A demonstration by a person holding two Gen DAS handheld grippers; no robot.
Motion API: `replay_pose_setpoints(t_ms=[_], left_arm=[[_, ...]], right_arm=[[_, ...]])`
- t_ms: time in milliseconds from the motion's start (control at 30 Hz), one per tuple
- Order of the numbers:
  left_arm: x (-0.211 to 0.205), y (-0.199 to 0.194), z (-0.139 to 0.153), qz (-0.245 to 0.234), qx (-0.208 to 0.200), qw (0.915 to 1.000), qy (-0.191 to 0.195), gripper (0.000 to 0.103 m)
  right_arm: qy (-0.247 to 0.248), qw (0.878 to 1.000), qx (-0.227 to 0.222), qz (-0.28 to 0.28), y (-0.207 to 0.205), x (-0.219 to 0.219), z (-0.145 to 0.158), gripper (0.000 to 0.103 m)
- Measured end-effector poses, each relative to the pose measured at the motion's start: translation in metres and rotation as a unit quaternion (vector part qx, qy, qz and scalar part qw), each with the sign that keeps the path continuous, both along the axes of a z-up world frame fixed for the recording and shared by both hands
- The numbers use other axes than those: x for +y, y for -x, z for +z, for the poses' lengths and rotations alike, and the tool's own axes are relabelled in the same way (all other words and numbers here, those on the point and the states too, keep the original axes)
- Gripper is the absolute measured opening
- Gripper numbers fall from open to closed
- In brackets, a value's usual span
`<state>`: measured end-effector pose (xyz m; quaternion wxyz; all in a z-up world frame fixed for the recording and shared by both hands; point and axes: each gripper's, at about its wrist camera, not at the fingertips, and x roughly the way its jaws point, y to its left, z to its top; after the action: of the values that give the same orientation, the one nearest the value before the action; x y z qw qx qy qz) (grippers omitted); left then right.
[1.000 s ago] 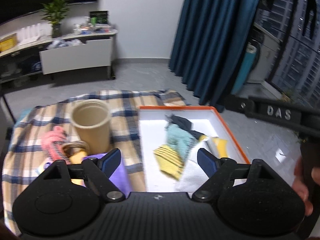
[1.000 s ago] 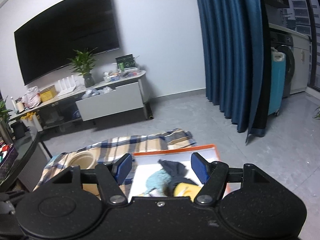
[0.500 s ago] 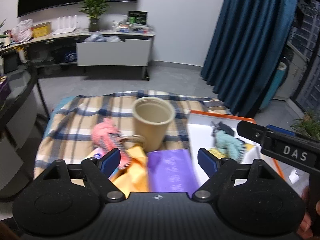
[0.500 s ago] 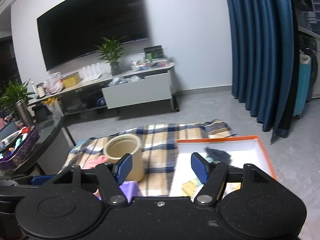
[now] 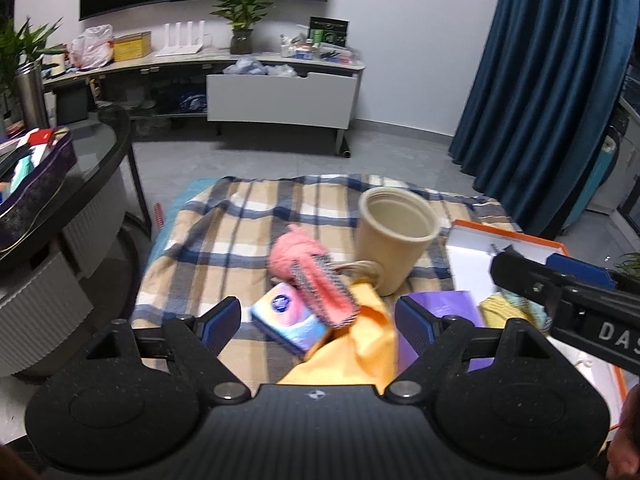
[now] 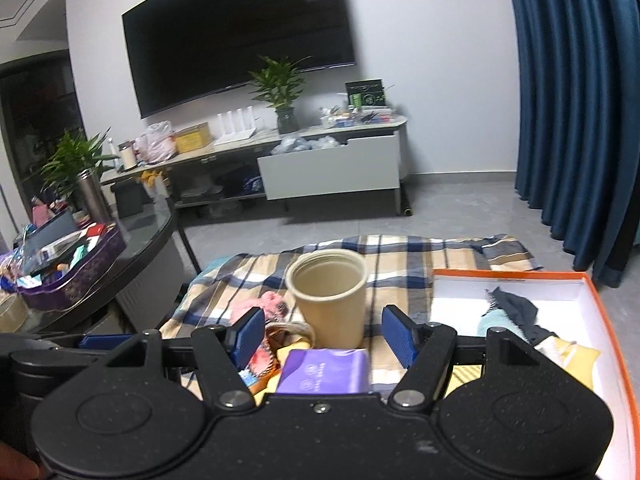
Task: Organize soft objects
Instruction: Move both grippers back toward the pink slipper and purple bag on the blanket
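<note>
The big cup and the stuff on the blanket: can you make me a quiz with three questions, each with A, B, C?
1. Where does the beige cup stand?
A. on the plaid blanket
B. inside the orange-edged box
C. on the TV stand

2. What colour is the flat packet in front of the cup?
A. green
B. purple
C. red

3. How are the jaws of the right gripper?
A. shut on the cup
B. shut on a sock
C. open, holding nothing

Answers:
1 A, plaid cloth shows all round its base.
2 B, its wrapper is purple.
3 C, the blue pads stand apart with nothing pressed between.
</note>
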<state>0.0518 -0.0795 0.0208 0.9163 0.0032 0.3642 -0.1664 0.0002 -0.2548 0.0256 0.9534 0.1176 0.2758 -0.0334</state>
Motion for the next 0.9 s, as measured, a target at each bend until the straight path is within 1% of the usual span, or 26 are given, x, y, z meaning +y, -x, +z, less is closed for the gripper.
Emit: replay_pose_setpoints(t_ms=[200,333,500,667,867,900], left_arm=[[0.028,-0.009,-0.013,0.027,0.016,0.9994,-0.011,0.086],[0.040,-0.011,-0.025,0.031,0.029,0.9990,-0.017,0.086],[0.044,-0.018,-0.039,0.032,0.044,0.9984,-0.018,0.086],[0.037,-0.029,-0.051,0.009,0.037,0.9990,-0.025,0.086],[0.018,-0.048,-0.069,-0.042,0.028,0.9978,-0.042,0.087],[0.013,-0.051,-0.073,-0.053,0.027,0.9970,-0.050,0.087]], right_arm=[[0.001,1.000,0.009,0.020,-0.004,0.012,-0.006,0.078],[0.001,1.000,0.013,0.026,-0.008,0.016,-0.010,0.078],[0.009,0.999,0.022,0.036,-0.013,0.024,-0.013,0.078],[0.011,0.999,0.025,0.042,-0.018,0.030,-0.014,0.078],[0.012,0.999,0.028,0.028,-0.019,0.024,-0.014,0.078],[0.012,0.999,0.028,0.026,-0.020,0.022,-0.013,0.078]])
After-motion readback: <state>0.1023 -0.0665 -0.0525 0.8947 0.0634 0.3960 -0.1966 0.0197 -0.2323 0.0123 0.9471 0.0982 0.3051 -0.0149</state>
